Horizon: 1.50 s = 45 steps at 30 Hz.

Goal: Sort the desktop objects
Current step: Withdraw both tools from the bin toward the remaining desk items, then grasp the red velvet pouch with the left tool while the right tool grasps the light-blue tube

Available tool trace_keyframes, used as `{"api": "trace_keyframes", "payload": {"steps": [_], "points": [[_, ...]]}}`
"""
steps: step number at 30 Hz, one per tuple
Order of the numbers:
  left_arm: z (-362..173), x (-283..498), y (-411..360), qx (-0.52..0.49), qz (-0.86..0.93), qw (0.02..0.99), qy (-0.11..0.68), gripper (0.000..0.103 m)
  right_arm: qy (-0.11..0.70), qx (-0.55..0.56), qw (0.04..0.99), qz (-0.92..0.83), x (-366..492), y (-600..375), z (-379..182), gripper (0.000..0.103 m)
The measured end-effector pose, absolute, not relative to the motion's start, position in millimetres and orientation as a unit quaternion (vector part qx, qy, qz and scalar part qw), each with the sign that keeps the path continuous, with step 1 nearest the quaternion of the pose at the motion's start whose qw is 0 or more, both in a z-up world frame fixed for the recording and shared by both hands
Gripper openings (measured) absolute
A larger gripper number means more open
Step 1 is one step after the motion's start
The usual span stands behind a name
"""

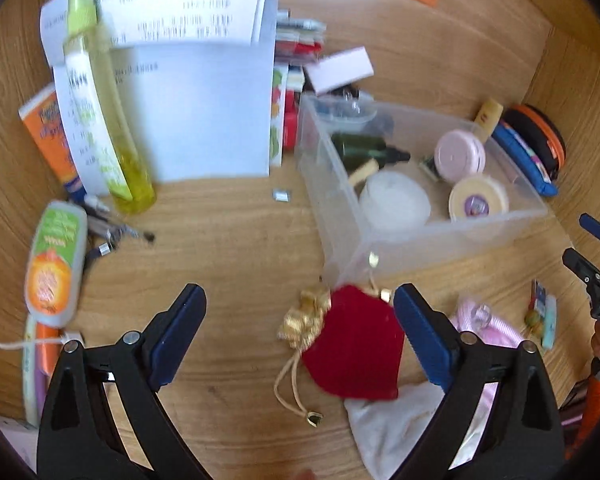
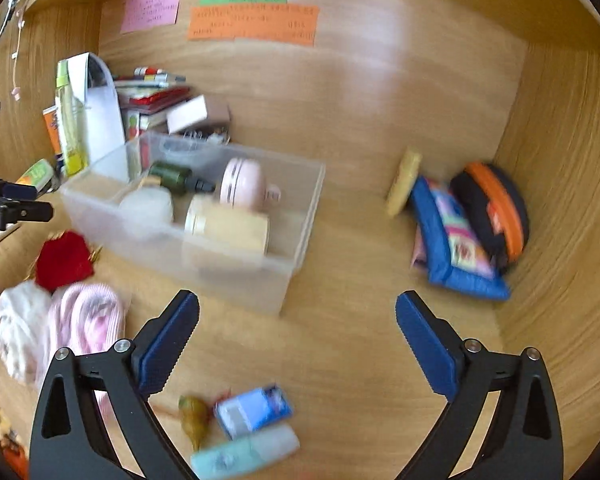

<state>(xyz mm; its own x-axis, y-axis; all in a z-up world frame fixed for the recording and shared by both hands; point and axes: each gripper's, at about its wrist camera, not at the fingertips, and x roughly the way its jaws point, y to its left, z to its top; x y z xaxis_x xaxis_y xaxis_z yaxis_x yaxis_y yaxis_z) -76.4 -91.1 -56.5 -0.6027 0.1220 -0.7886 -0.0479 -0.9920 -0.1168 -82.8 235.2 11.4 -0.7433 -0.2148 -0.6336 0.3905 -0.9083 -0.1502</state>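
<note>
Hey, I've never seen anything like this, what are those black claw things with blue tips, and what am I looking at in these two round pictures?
Those claws are hand-held grippers: a person holds one in each hand, and a small fisheye camera on each looks forward along its two fingers, hence the round, bent pictures. One picture is from the left gripper, the other from the right gripper. Both are open and hold nothing.

They hover over a wooden desk covered in clutter. In the middle stands a clear plastic box holding a dark green bottle, a round pink jar and other small containers. A red velvet drawstring pouch lies between the left gripper's fingers, not gripped. Near the right gripper lie a small blue packet and a pale green tube.
</note>
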Motion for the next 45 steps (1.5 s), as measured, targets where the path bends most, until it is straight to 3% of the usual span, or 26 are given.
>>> {"api": "trace_keyframes", "payload": {"steps": [8, 15, 17, 24, 28, 36, 45], "points": [[-93.3, -88.1, -84.3, -0.515, 0.852, 0.085, -0.039, 0.096, 0.126, 0.351, 0.145, -0.916, -69.2, 257.5, -4.2, 0.098], [-95.6, -91.9, -61.5, -0.509, 0.856, 0.089, 0.002, 0.094, 0.132, 0.357, 0.164, -0.91, -68.1, 249.4, -10.2, 0.098], [-96.9, -89.0, -50.2, -0.502, 0.861, 0.08, 0.037, 0.088, 0.137, 0.361, 0.165, -0.908, -69.4, 246.7, -14.0, 0.098], [-88.4, -80.6, -49.3, -0.49, 0.867, 0.081, 0.027, 0.036, 0.145, 0.393, 0.174, -0.891, -70.6, 252.4, -24.4, 0.098], [-86.5, -75.4, -56.8, -0.493, 0.866, 0.084, 0.017, 0.021, 0.141, 0.421, 0.2, -0.873, -74.3, 252.9, -32.4, 0.098], [-83.9, -58.3, -65.4, -0.498, 0.862, 0.093, -0.007, 0.019, 0.151, 0.432, 0.205, -0.865, -80.6, 247.6, -39.4, 0.098], [-40.1, -43.9, -63.0, -0.437, 0.893, 0.1, -0.035, 0.019, 0.143, 0.437, 0.209, -0.863, -75.8, 254.6, -31.5, 0.098]]}}
